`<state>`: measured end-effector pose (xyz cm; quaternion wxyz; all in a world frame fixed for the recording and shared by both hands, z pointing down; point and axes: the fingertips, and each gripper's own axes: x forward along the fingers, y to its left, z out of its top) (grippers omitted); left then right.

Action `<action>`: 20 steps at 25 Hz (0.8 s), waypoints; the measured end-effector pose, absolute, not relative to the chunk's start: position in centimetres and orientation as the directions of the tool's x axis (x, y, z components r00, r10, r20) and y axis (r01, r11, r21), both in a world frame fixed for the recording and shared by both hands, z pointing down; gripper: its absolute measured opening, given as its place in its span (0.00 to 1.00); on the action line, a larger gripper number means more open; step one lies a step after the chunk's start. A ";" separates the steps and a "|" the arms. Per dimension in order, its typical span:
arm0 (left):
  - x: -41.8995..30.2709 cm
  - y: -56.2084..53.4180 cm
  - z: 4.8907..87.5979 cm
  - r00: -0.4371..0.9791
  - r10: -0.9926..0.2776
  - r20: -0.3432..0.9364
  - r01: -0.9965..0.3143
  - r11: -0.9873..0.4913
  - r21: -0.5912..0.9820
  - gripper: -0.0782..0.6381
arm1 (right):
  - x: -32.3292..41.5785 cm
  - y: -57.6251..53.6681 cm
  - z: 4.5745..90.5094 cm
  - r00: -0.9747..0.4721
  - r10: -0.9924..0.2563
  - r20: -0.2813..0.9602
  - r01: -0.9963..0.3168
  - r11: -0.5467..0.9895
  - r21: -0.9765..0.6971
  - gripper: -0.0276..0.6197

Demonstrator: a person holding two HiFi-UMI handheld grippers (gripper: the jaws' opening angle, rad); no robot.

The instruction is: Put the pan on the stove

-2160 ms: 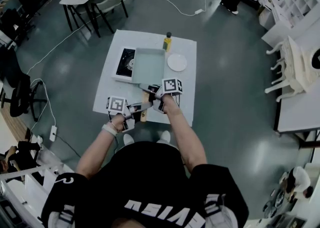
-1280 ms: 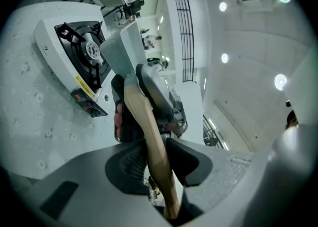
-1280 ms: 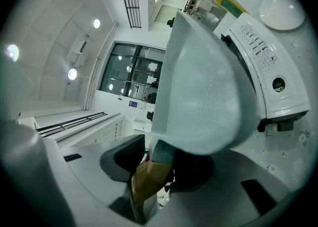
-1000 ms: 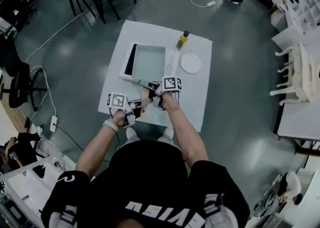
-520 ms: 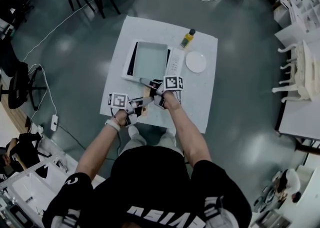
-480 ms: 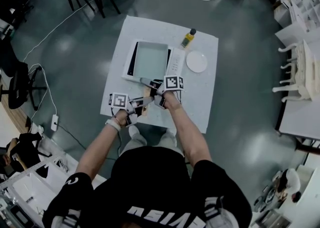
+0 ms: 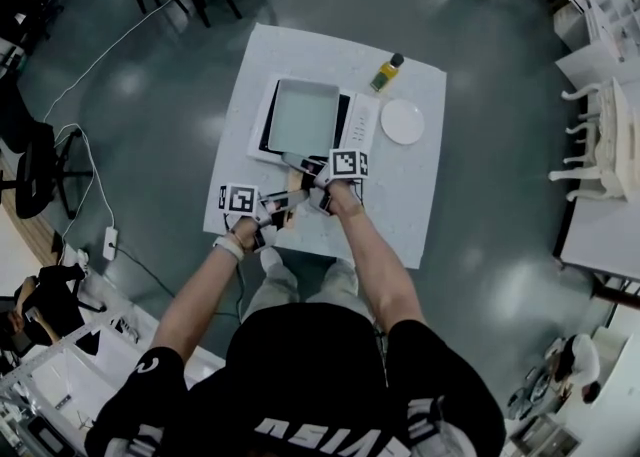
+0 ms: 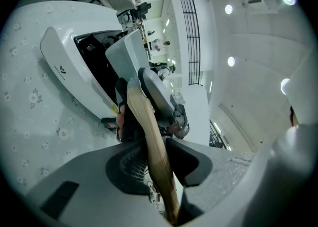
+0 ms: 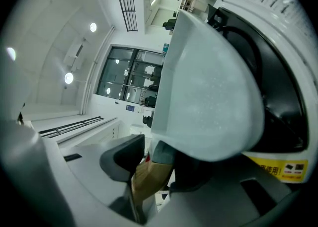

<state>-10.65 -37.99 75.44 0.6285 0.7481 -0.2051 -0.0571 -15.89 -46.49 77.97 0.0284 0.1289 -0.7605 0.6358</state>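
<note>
**Square pan [image 7: 303, 117] over the stove [image 7: 361, 123], handle held by two grippers**

White table [image 7: 405, 200], floral cloth. On it is the white stove with a black glass top. The grey pan covers most of that glass, but whether its base is down cannot be told. A round plate [image 7: 402, 121] lies just beside the stove, with a small bottle [image 7: 388, 72] behind it. The wooden handle [image 7: 293, 181] points toward the person. The left gripper [image 8: 158, 169] is clamped on the handle's near end, and the right gripper [image 9: 149, 174] is clamped on it close to the pan's neck. Judged: stiff metal and not fragile, with the weight well forward of the grip, so the pan will tend to dip or roll. The smooth rounded wood may turn in the pads. Best taken by the handle at two spaced points, as here.
</note>
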 end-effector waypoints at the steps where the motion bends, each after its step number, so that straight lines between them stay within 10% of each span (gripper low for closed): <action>1: -10.7 -38.1 75.5 0.909 -0.381 0.169 -0.231 -0.126 0.965 0.24 | -16.1 -46.5 78.0 -0.967 -0.159 0.198 -0.223 0.157 -0.962 0.27; 20: -11.7 -38.6 77.1 0.898 -0.402 0.179 -0.244 -0.116 0.963 0.23 | -17.8 -47.5 77.7 -0.979 -0.188 0.081 -0.124 0.229 -0.966 0.27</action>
